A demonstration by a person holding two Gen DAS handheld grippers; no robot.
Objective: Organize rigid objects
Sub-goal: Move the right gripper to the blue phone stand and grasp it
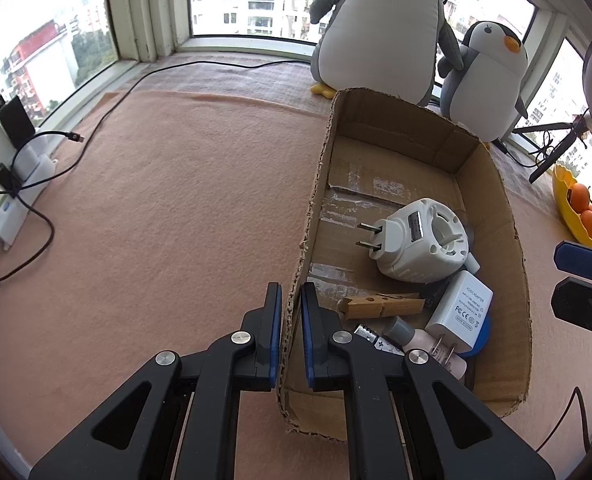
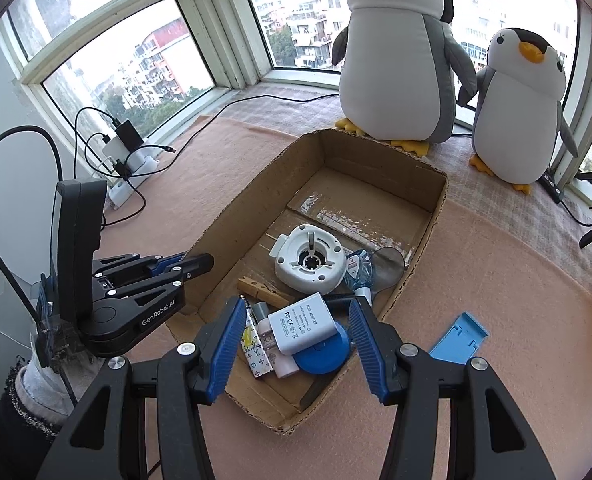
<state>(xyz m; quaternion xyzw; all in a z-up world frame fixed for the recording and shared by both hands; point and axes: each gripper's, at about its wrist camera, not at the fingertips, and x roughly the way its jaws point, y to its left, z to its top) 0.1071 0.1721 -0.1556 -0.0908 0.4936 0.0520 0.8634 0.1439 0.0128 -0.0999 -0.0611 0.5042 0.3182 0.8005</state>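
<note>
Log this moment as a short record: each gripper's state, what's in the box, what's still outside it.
left gripper: shut on the cardboard box side wall
right gripper: open, above the box's near end, nothing between the pads
in box: white plug-in device, white power adapter, wooden clothespin, blue round lid, small bottles
outside box: light blue plastic piece on the pink felt mat
</note>
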